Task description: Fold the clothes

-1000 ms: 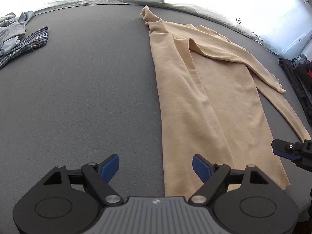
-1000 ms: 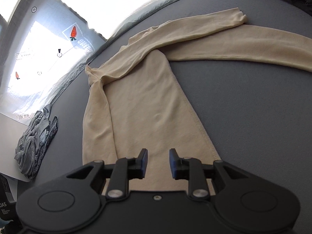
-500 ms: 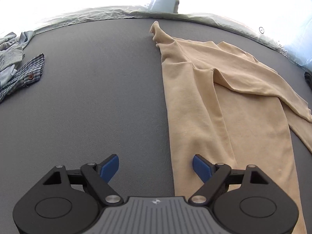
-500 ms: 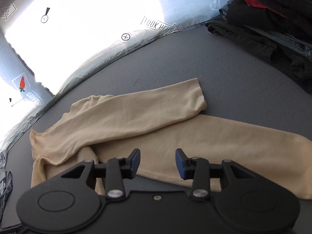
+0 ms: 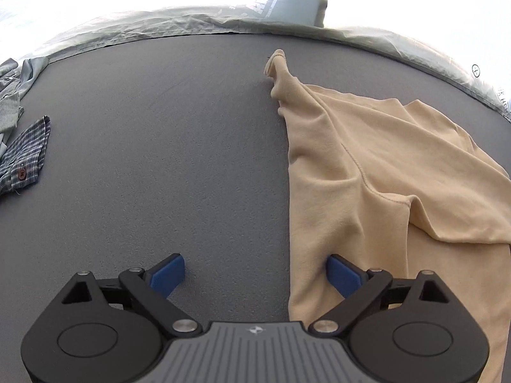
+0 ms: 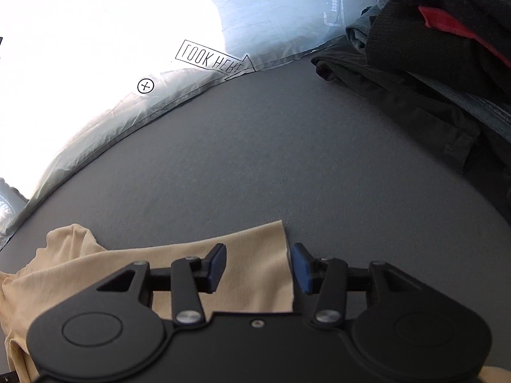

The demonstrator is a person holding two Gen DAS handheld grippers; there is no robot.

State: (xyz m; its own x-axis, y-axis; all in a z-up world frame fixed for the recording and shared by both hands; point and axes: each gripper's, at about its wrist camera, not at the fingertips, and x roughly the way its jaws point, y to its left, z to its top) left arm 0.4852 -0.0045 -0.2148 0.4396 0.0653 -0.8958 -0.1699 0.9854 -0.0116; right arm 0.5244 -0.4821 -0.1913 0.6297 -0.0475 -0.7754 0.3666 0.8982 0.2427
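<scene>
grey worktop (image 5: 166,146) | tan top (image 5: 367,172) lies flat, right side | left tool (image 5: 255,273) opening wide, straddles its left edge, grips nothing | right tool (image 6: 259,266) opening over sleeve cuff (image 6: 255,255), pads clear | dark clothes pile (image 6: 431,63) far right

Spread flat on the counter (image 5: 179,146): a long-sleeved top (image 5: 367,172), right of centre in the left wrist view. Far left, at the counter edge, a checked shirt (image 5: 25,156). Far right in the right wrist view, piled dark clothes (image 6: 440,73).
</scene>
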